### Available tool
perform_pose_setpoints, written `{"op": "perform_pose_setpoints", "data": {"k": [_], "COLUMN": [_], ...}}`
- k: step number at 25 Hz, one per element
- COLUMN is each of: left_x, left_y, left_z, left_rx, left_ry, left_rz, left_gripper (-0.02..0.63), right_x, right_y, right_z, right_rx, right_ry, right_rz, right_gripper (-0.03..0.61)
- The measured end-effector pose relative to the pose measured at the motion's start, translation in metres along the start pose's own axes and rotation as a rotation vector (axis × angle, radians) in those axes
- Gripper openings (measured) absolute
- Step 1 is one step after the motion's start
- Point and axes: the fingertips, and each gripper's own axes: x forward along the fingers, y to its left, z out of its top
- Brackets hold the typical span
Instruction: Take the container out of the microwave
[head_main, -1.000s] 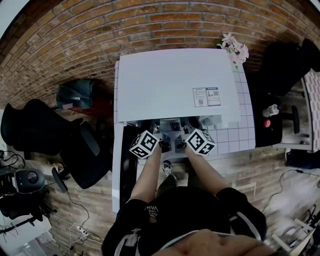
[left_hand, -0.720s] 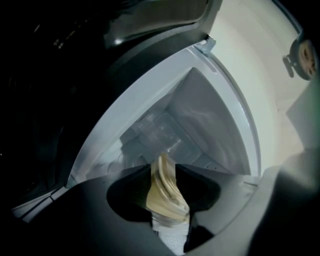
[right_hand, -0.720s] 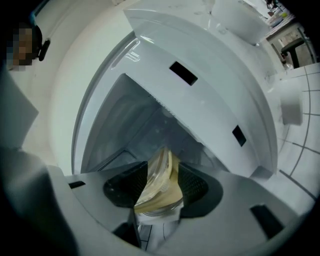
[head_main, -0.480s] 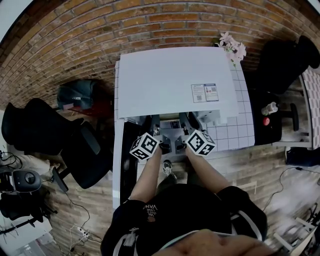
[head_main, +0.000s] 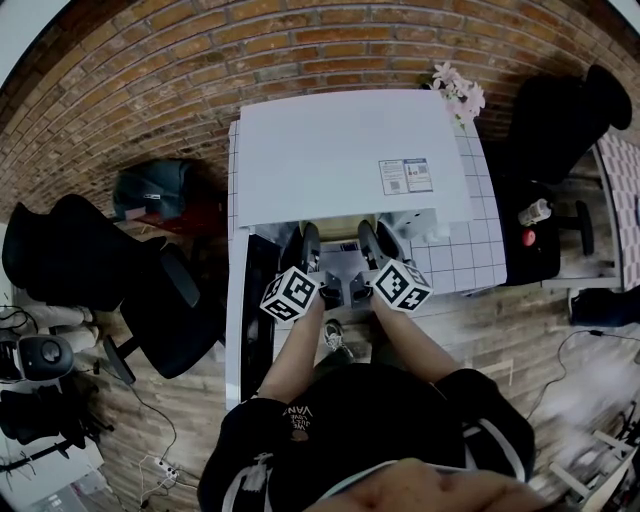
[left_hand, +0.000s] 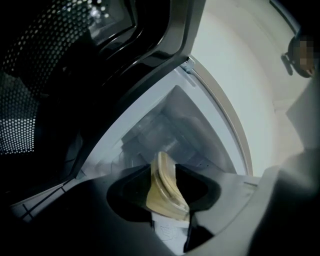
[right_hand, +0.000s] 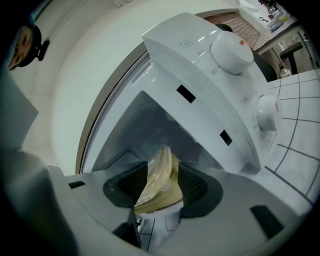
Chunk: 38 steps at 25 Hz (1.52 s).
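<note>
A white microwave (head_main: 340, 160) stands on a white tiled table (head_main: 470, 262), its black door (head_main: 255, 310) swung open to the left. A beige container with a clear lid (head_main: 339, 233) hangs at the mouth of the cavity between my two grippers. My left gripper (head_main: 308, 250) is shut on the container's (left_hand: 164, 192) left edge, with the perforated door (left_hand: 50, 75) beside it. My right gripper (head_main: 372, 245) is shut on the container's (right_hand: 159, 181) right edge, below the control panel and its knobs (right_hand: 230, 52). The container's body is mostly hidden by the jaws.
Pink flowers (head_main: 456, 92) stand at the table's back right corner. A black office chair (head_main: 150, 295) is to the left of the open door. A dark side table with a bottle (head_main: 532, 212) is to the right. A brick wall runs behind.
Both grippers have drawn back toward me with the container; more of their jaws now shows from under the microwave's top.
</note>
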Motion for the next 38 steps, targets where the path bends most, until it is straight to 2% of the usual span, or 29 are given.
{"op": "perform_pose_setpoints", "data": {"k": [38], "left_x": [-0.057], "left_y": [-0.019], "left_z": [-0.011], "left_rx": [0.019], "left_ry": [0.032], "left_rz": [-0.076], "left_gripper": [0.158], "right_x": [-0.067], "right_y": [0.013], "right_z": [-0.012], "right_rx": [0.013], "right_ry": [-0.065], "right_rz": [-0.023], "right_gripper": [0.186]}}
